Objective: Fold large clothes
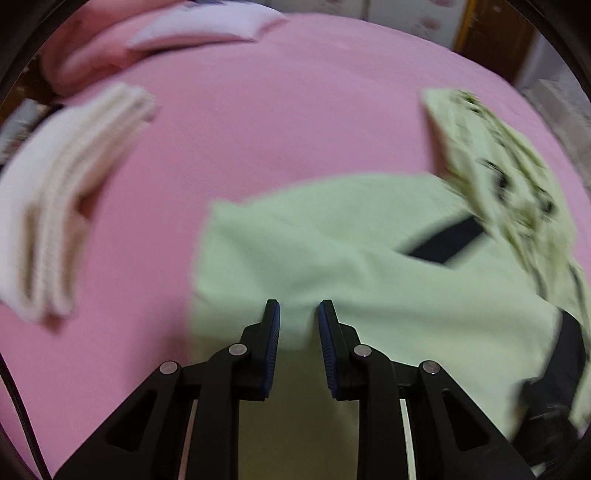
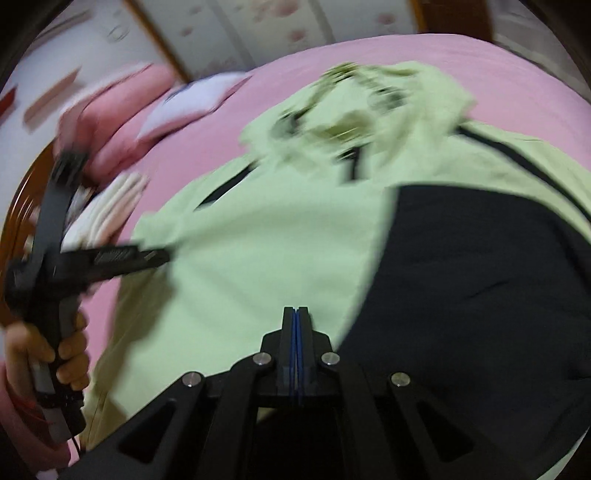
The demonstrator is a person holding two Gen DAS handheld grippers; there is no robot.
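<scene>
A large light green jacket (image 1: 332, 236) with black panels and a patterned hood (image 1: 491, 173) lies spread on the pink bed. It also shows in the right wrist view (image 2: 258, 258), with a wide black panel (image 2: 480, 280) on its right. My left gripper (image 1: 298, 314) is open, its jaws apart over the jacket's green near edge with a fold of fabric between them. It shows from the side in the right wrist view (image 2: 159, 256) at the jacket's left edge. My right gripper (image 2: 296, 312) is shut, jaws pressed together with nothing visible between them, above the green and black seam.
The pink bed sheet (image 1: 258, 129) covers the bed. A folded white and cream stack (image 1: 55, 206) lies at the left, also in the right wrist view (image 2: 110, 210). A pink pillow (image 1: 85, 55) and a white pillow (image 1: 207, 26) lie at the back. Wallpaper and wood trim (image 2: 159, 40) stand behind.
</scene>
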